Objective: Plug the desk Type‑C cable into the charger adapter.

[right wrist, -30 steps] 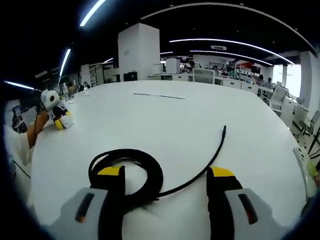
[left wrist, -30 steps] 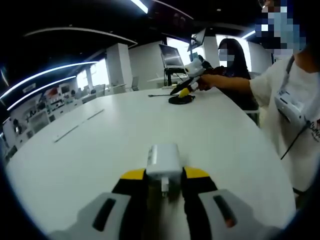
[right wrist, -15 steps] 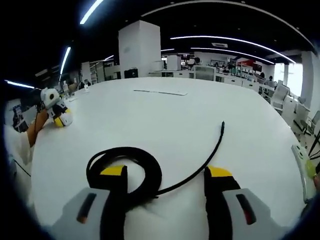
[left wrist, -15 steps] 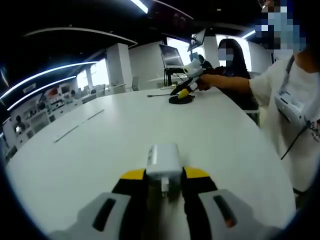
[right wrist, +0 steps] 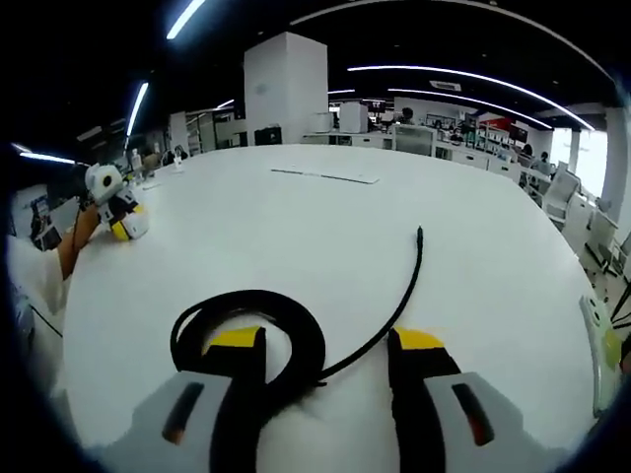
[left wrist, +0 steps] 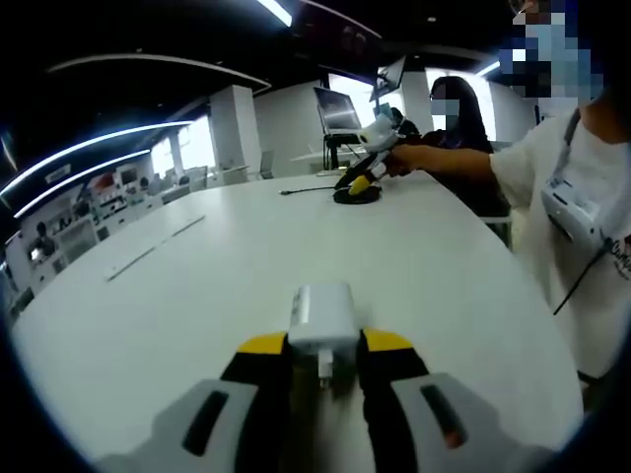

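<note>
A white charger adapter (left wrist: 321,313) sits upright between the yellow-tipped jaws of my left gripper (left wrist: 323,345), which is shut on it just above the white table (left wrist: 197,296). Far across the table in the left gripper view, my right gripper (left wrist: 363,179) hovers over the black cable coil (left wrist: 357,195). In the right gripper view the black Type-C cable (right wrist: 246,330) lies coiled on the table, its free plug end (right wrist: 419,233) pointing away. My right gripper (right wrist: 325,345) is open, its jaws on either side of the cable where it leaves the coil. The left gripper (right wrist: 118,209) shows at the far left.
A person in a white shirt (left wrist: 582,197) stands at the table's right edge, with another person (left wrist: 458,113) behind. A monitor (left wrist: 337,110) stands past the table. A thin grey strip (right wrist: 325,177) lies flat on the far tabletop.
My right gripper's jaws have drawn closer together around the cable, and that view has shifted slightly. The left gripper and the adapter have stayed put.
</note>
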The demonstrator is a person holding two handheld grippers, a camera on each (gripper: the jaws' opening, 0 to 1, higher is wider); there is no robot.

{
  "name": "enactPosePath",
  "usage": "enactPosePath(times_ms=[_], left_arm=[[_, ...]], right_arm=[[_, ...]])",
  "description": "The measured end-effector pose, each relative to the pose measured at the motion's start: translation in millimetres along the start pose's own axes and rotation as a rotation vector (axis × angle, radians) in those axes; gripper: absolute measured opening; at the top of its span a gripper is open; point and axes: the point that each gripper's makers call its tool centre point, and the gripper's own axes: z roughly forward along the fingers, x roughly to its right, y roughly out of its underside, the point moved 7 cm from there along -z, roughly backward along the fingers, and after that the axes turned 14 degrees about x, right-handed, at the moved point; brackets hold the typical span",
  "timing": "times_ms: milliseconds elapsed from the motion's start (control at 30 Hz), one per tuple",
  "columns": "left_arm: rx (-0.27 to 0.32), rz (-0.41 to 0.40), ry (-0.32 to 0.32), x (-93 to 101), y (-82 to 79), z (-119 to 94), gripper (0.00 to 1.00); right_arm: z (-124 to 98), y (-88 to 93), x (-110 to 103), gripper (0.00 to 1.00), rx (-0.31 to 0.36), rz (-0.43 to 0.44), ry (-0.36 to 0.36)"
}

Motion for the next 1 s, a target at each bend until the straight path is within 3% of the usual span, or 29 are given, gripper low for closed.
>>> enactPosePath(times_ms=[1000], left_arm=[[0.000, 0.000, 0.000, -3.6, -0.7, -1.4, 0.26]], right_arm=[[0.2, -2.0, -1.6, 0.30, -0.026, -0.059, -0.018]])
